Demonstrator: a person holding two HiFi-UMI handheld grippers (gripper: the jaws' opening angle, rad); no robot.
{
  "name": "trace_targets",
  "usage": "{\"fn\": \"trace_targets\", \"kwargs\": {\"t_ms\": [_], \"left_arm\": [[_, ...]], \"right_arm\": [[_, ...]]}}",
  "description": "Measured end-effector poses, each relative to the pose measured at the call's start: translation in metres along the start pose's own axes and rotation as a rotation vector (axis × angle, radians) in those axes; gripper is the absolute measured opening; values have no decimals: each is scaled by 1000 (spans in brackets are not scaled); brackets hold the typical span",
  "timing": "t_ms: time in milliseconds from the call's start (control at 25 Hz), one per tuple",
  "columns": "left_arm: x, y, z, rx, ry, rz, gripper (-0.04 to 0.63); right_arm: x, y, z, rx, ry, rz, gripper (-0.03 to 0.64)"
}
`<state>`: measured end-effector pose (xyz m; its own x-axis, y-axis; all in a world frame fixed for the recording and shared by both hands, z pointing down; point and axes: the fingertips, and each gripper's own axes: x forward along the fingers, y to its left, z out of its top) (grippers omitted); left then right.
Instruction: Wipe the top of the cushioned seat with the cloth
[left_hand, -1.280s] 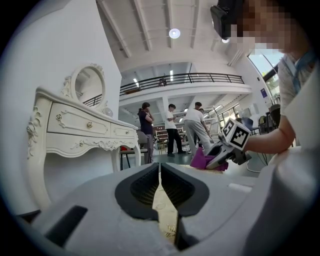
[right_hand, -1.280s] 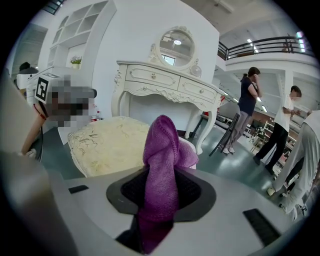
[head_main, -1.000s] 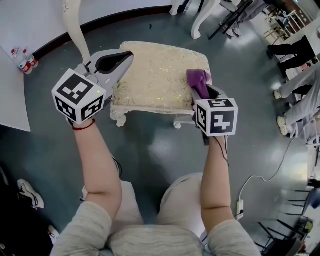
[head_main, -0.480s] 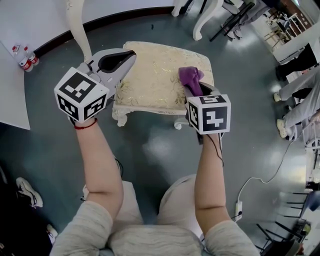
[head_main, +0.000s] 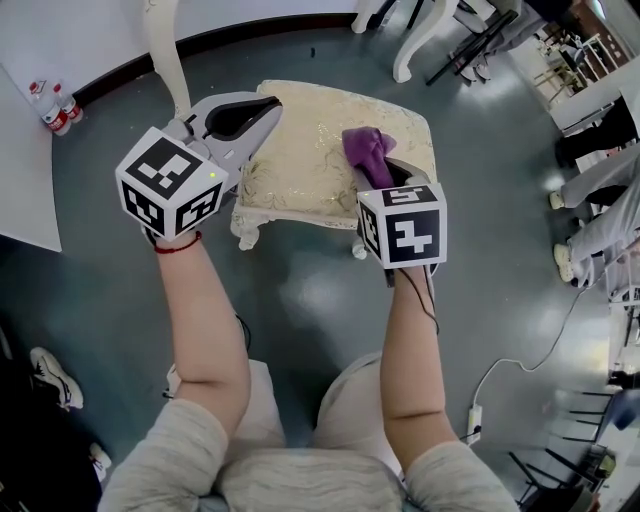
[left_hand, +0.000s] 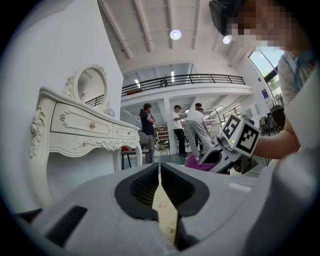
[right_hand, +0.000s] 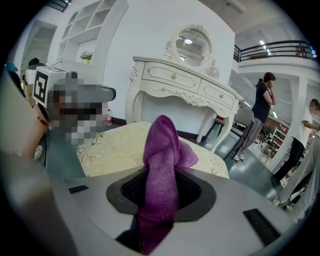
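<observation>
Right tongs (head_main: 376, 172) shifted left across the seat since a second ago, purple cloth (head_main: 366, 150) dragged from the right edge toward the middle; left tongs (head_main: 274, 104) nudged up and right. Floor (head_main: 300, 290): glossy grey-green, smooth, light glare. White dressing table (right_hand: 175, 85): carved curved legs, round mirror on top, stands behind the seat. Cushioned seat (head_main: 310, 150): rectangular, rounded corners, padded cream fabric with gold floral print, white carved frame and short scrolled legs. Left tongs over the seat's left front corner, ribbed dark pads almost together, only a thin slit, nothing in it, seat fabric showing through. Right tongs clamped on the cloth; soft knit texture, bunched into an upright twisted fold sticking out past the tips, sitting over the right half of the seat top. Water bottles (head_main: 55, 105): small, clear plastic, red caps, on the floor far left.
</observation>
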<state>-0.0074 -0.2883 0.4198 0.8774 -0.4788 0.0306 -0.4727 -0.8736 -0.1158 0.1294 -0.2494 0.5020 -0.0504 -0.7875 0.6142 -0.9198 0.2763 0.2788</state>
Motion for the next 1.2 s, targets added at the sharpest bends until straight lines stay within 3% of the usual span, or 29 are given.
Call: {"fn": "trace_targets", "kwargs": {"t_ms": [1200], "left_arm": [[-13,15,-8,-20,7,36,15]], "right_arm": [[15,84,43,-104,-76,139,121]]}}
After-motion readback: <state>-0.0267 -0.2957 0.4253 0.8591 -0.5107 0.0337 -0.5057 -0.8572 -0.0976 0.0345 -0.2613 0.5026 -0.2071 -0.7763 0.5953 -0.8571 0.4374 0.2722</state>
